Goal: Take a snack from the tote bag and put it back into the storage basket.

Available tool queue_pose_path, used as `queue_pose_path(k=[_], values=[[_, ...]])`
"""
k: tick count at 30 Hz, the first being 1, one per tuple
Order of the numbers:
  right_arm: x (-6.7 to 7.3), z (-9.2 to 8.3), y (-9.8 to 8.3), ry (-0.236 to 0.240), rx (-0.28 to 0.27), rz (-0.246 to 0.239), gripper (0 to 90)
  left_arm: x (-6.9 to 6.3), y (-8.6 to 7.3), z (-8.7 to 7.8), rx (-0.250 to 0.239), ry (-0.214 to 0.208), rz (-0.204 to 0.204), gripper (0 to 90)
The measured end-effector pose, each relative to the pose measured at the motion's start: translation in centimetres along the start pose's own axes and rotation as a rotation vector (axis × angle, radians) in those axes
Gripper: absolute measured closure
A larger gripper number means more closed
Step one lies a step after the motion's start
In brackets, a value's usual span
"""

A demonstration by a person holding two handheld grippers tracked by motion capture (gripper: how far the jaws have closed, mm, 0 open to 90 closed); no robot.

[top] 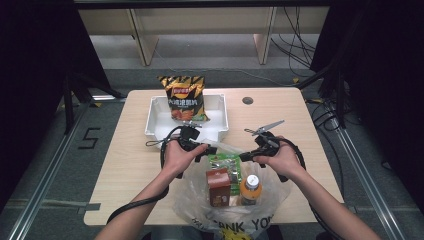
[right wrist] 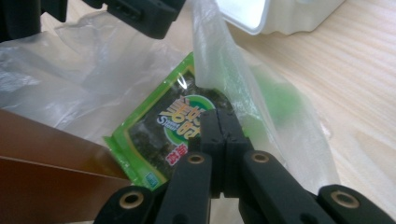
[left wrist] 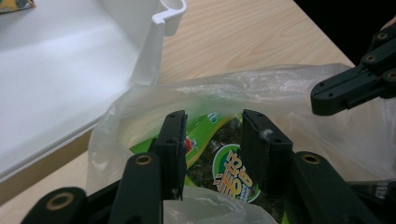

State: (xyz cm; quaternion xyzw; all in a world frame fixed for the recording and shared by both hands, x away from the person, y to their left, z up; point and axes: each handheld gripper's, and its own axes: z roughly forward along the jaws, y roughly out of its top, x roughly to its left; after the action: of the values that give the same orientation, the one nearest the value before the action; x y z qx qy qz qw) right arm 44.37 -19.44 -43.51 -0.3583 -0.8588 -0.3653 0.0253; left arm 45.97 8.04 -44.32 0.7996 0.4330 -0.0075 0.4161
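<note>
At the near edge, the plastic bag (top: 220,210) reads "THANK YOU". Your left gripper (left wrist: 212,140) is spread above the green packet (left wrist: 229,175); your right gripper (right wrist: 219,126) is pressed together on the bag.

The white bin (top: 159,114), with a chip bag (top: 186,97) leaning on its far wall, blocks the table's (top: 280,107) far middle. The plastic bag (top: 192,200) at the near edge holds a green seaweed packet (top: 225,165), a brown carton (top: 218,186) and an orange bottle (top: 250,189), crowding its mouth. Bare wood along the table's left and right edges and at its far right corner leaves passage.
</note>
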Motion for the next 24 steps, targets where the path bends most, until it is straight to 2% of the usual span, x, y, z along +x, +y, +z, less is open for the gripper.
queue_pose_path(k=[2, 3, 4, 5, 6, 7, 8, 9, 10, 12, 13, 15, 19, 21, 22, 23, 24], values=[[-0.3, 0.1, 0.2, 0.009, -0.009, 0.012, 90.0, -0.2, -0.1, 0.0, 0.019, 0.011, 0.019, 59.0], [-0.2, 0.2, 0.3, -0.005, -0.006, 0.017, 90.0, -0.3, -0.1, -0.1, 0.033, 0.017, 0.032, 58.6], [-0.3, 0.3, 0.4, 0.013, -0.001, 0.012, 87.5, -0.5, -0.2, -0.1, 0.046, 0.017, 0.039, 58.6], [-0.2, 0.5, 0.5, 0.028, 0.024, 0.01, 84.0, -0.7, -0.2, -0.1, 0.069, 0.013, 0.063, 58.5], [-0.2, 0.9, 0.6, 0.022, 0.046, -0.022, 81.6, -1.0, -0.3, -0.1, 0.072, 0.016, 0.065, 58.3], [-0.1, 1.3, 0.7, 0.029, 0.064, -0.051, 79.8, -1.0, -0.3, -0.3, 0.115, 0.029, 0.12, 58.4], [0.1, 1.5, 0.8, 0.019, 0.103, -0.07, 77.4, -1.1, -0.4, -0.2, 0.142, 0.038, 0.154, 58.8], [0.3, 1.8, 1.0, -0.001, 0.121, -0.092, 73.9, -1.2, -0.5, -0.2, 0.165, 0.052, 0.164, 58.9], [0.5, 2.2, 1.2, 0.019, 0.143, -0.083, 70.3, -1.1, -0.5, 0.0, 0.182, 0.053, 0.177, 59.0], [-0.1, 3.1, 1.5, 0.021, 0.203, -0.108, 63.5, -0.9, -0.5, 0.3, 0.192, 0.055, 0.16, 59.3], [-0.4, 3.6, 1.6, 0.018, 0.223, -0.095, 59.9, -0.7, -0.5, 0.4, 0.189, 0.059, 0.148, 59.4], [-0.9, 4.4, 1.8, -0.038, 0.224, -0.064, 53.5, -0.3, -0.5, 0.6, 0.182, 0.064, 0.136, 59.6], [-2.3, 5.3, 2.2, -0.075, 0.196, 0.016, 43.8, 0.3, -0.3, 1.0, 0.173, 0.081, 0.121, 60.0], [-2.9, 5.7, 2.4, -0.082, 0.185, 0.047, 43.2, 0.5, -0.1, 1.3, 0.168, 0.085, 0.116, 60.1], [-3.2, 5.8, 2.5, -0.09, 0.183, 0.047, 42.7, 0.6, -0.1, 1.4, 0.16, 0.092, 0.109, 60.1], [-3.1, 5.9, 2.6, -0.088, 0.176, 0.073, 42.1, 0.6, 0.0, 1.4, 0.162, 0.095, 0.113, 60.1], [-3.3, 6.0, 2.7, -0.105, 0.168, 0.061, 41.5, 0.7, 0.0, 1.5, 0.158, 0.099, 0.11, 60.1]])
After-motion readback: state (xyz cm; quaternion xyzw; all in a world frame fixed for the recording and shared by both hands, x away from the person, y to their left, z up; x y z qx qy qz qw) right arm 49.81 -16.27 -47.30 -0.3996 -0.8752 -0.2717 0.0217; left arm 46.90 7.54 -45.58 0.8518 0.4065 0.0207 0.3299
